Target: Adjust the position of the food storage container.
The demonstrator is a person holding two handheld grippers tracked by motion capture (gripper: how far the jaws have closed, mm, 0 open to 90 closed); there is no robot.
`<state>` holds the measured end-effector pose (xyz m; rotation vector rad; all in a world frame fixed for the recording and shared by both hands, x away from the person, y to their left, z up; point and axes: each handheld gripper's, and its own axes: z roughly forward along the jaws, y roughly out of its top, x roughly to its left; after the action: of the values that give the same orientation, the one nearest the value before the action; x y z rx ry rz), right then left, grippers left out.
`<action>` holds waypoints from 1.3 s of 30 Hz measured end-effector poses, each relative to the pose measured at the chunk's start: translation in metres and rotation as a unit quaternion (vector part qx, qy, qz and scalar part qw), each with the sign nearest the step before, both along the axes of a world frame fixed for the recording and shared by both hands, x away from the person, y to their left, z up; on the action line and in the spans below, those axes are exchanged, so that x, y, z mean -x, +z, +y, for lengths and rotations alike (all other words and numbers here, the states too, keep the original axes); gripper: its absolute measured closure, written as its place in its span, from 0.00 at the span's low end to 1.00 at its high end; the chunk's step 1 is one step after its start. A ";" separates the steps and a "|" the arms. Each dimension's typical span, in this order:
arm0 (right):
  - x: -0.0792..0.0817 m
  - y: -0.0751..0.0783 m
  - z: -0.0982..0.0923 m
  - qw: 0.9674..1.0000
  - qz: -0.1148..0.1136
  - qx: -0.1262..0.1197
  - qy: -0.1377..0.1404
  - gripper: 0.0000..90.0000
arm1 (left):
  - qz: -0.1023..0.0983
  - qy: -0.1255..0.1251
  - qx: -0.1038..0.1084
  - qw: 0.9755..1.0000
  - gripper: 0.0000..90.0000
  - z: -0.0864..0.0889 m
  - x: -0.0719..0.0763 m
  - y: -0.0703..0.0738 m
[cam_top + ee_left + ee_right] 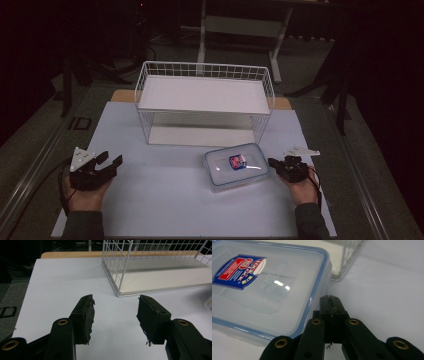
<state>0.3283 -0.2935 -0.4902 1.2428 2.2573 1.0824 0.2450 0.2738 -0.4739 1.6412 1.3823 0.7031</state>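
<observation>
**Right claw at the box's end**

The box point(236, 166) lies on the tabletop point(150, 200) before the rack point(205, 95), long axis running left–right. The right claw point(272, 162), jaws closed and empty, sits just beside its right end, tips against or nearly against the rim. The left claw point(111, 160) rests well apart, partly open, holding nothing.

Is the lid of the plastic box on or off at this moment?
On. The lid with its blue seal edge lies flat over the plastic box, label on top. Whether its side clips are locked, cannot tell.
</observation>
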 end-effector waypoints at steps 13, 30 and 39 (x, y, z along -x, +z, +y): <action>0.006 0.000 0.023 0.999 0.006 -0.002 0.043 1.00 | -0.001 -0.032 0.021 0.999 0.52 -0.012 0.000 0.003; 0.016 0.002 0.073 0.993 0.002 0.014 0.119 1.00 | 0.013 -0.090 0.046 0.995 0.52 -0.039 -0.003 0.002; 0.021 0.002 0.090 0.990 0.004 0.013 0.143 1.00 | 0.017 -0.106 0.038 0.993 0.52 -0.048 -0.006 0.001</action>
<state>0.3071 -0.2036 -0.4882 0.9321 2.5015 1.1399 0.2508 0.2261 -0.4733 1.7150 1.2202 0.4940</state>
